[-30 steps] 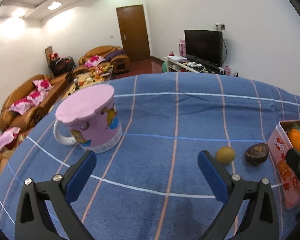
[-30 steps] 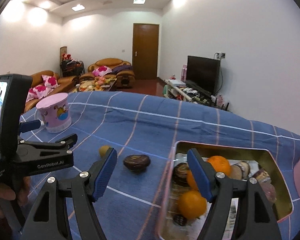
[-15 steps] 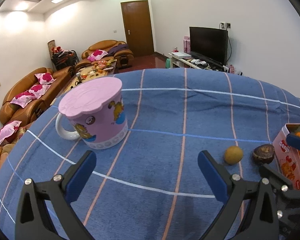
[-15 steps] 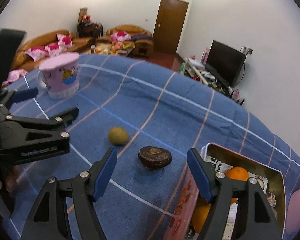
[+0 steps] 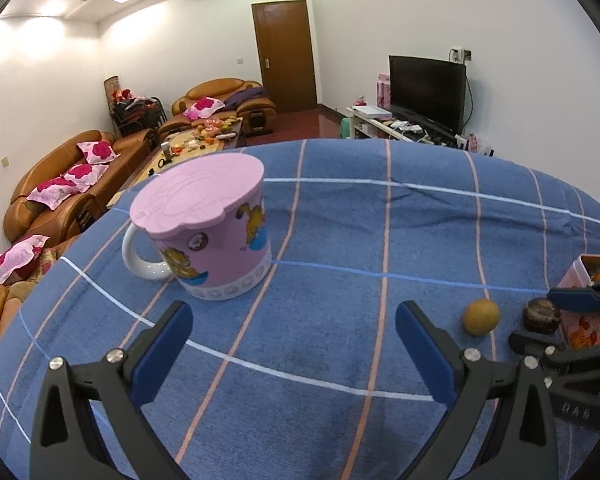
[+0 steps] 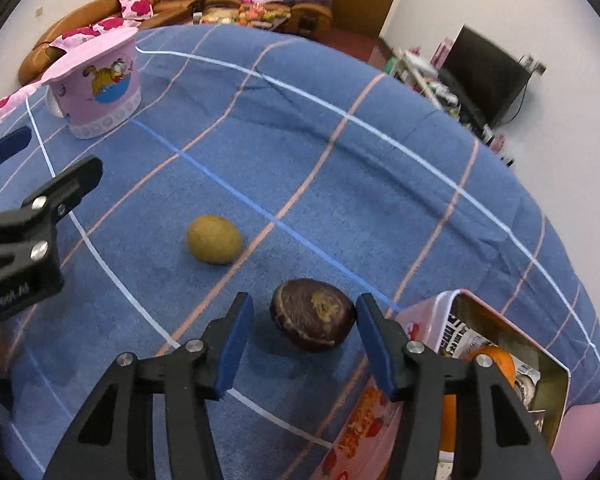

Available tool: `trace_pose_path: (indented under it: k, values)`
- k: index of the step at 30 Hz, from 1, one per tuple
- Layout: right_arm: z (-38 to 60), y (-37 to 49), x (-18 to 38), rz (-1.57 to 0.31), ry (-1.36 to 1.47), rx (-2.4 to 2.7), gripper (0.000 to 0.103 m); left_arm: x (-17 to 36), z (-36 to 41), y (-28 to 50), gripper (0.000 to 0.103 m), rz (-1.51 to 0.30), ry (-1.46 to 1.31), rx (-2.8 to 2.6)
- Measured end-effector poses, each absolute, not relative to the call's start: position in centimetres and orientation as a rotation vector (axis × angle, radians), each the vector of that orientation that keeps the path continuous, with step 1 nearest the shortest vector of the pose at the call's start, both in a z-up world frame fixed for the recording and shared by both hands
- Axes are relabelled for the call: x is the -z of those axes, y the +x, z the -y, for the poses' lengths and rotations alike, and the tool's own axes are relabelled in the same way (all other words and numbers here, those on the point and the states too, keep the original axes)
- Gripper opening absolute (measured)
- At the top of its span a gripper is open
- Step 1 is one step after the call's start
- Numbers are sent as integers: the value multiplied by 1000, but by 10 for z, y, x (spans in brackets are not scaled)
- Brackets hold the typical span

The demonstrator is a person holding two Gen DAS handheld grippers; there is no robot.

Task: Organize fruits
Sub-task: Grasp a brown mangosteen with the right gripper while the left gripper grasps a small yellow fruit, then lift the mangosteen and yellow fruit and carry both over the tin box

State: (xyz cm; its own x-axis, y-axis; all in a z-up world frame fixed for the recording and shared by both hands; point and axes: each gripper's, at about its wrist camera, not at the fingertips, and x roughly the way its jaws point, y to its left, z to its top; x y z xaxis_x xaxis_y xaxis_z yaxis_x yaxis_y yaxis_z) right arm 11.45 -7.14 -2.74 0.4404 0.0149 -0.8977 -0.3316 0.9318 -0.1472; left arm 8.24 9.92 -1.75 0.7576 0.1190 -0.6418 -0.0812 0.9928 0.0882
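Jaws closing round dark fruit (image 6: 313, 319), "GenRobot.AI" unreadable

Your left gripper (image 5: 292, 344) hangs over the blue checked cloth (image 5: 340, 240), jaws wide apart with nothing between them. The pink lidded mug (image 5: 208, 236) stands just ahead on the left. Off to the right lie a yellowish fruit (image 5: 481, 317) and a dark brown fruit (image 5: 541, 315), and your right gripper (image 5: 556, 320) straddles the dark one beside the pink tin (image 5: 580, 312).
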Motion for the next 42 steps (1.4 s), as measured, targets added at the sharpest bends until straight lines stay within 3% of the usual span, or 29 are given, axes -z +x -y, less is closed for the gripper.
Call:
trace_pose_path:
  k: [1, 7, 13, 19, 23, 30, 37, 42]
  values:
    - [72, 115, 27, -1105, -313, -221, 44, 17, -100, 82, 103, -702, 56, -109]
    - [74, 94, 12, -1021, -259, -218, 44, 16, -98, 81, 103, -692, 61, -103]
    - [86, 42, -23, -700, -18, -133, 44, 13, -91, 81, 103, -681, 59, -38]
    - [93, 10, -17, -531, 39, 11, 44, 10, -76, 82, 101, -671, 42, 86]
    - [106, 5, -22, -496, 66, 47, 44, 14, -59, 92, 84, -720, 0, 185]
    - [123, 2, -25, -448, 113, 99, 44, 26, -5, 116, 63, -819, 112, 216]
    - [124, 9, -19, -479, 134, 73, 44, 34, 13, 129, 31, -889, 128, 252]
    - [119, 11, -15, -487, 128, 44, 44, 26, 1, 118, 31, -844, 84, 210]
